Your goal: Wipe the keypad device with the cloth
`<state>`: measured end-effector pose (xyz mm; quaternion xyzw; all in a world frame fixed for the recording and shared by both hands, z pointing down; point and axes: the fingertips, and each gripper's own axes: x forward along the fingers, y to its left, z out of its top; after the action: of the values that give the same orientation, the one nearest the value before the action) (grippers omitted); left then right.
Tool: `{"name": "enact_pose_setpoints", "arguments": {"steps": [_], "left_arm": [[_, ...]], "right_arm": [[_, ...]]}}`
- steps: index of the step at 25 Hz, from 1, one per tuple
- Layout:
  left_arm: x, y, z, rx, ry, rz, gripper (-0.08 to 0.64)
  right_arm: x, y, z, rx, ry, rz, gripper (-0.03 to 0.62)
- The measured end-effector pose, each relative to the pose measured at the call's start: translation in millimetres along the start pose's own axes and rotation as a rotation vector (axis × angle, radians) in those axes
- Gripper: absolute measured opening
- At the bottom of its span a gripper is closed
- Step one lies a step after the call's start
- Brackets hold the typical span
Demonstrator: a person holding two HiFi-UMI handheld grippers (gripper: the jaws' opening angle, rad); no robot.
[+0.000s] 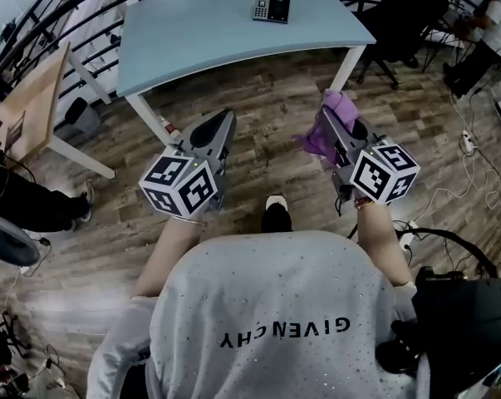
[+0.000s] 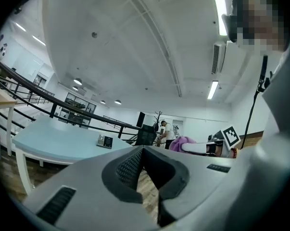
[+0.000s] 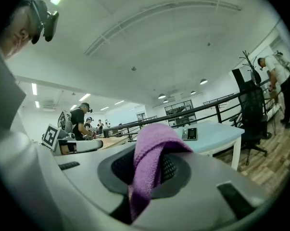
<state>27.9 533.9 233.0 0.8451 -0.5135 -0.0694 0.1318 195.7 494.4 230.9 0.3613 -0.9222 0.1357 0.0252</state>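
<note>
The keypad device [image 1: 271, 7] lies near the far edge of the pale blue table [image 1: 192, 44]; it also shows small in the left gripper view as the keypad device [image 2: 105, 141] and in the right gripper view as the keypad device [image 3: 189, 134]. My right gripper [image 1: 331, 116] is held in the air short of the table, shut on a purple cloth [image 1: 326, 127] that drapes over its jaws [image 3: 152, 165]. My left gripper [image 1: 213, 131] hangs level with it, shut and holding nothing [image 2: 144, 154].
A wooden table [image 1: 30, 110] stands at the left. Office chairs [image 1: 395, 23] and people are beyond the table at the right. A black railing [image 3: 193, 112] runs behind the table. Cables [image 1: 474, 152] lie on the wooden floor at the right.
</note>
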Motion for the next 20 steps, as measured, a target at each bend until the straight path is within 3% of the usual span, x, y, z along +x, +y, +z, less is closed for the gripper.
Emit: {"name": "enact_pose_setpoints", "arguments": {"steps": [4,9,14,16,20], "left_arm": [[30.9,12.2,21.1,-0.018,-0.083,0.035,0.0],[82.8,35.3,56.1,-0.133,-0.217,0.019,0.0],[135.8,57.3,78.9,-0.094,-0.284,0.093,0.0],[156.0,63.4,80.8,-0.104,-0.282,0.091,0.0],[198.6,65.8,68.0,-0.141,-0.184,0.03,0.0]], "right_arm": [[27.9,-35.3,24.0,0.004,-0.01,0.008,0.044],[73.2,-75.3,54.7,-0.077,-0.007,0.079,0.048],[114.9,-130.9,80.3,-0.127,-0.008,0.065,0.048],[127.9,-150.8,89.1,-0.108,-0.024,0.075,0.048],[148.9,-177.9,100.5,-0.053,-0.045,0.129,0.048]]}}
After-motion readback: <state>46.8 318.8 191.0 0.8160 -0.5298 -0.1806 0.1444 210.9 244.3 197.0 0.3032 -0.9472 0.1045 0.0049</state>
